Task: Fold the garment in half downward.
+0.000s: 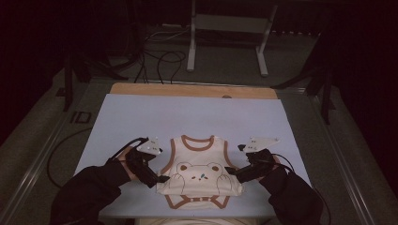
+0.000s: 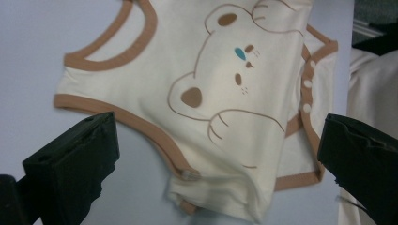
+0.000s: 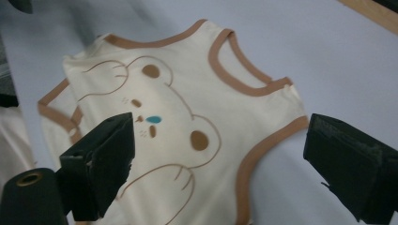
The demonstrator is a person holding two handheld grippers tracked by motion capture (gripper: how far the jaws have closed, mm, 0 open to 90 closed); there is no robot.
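I see the pale blue worktop carrying a cream bodysuit with brown trim and a bear print, near its front edge, long axis running away from me, neckline farthest. My left claw and right claw flank it, both released.

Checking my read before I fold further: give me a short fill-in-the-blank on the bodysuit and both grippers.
1. The cream bodysuit carries a printed ____.
2. Its neckline and armholes are trimmed in ____.
3. The jaws of the left gripper and the right gripper stand ____.
4. The bodysuit lies on a pale ____ mat.

Missing words: bear; brown; open; blue
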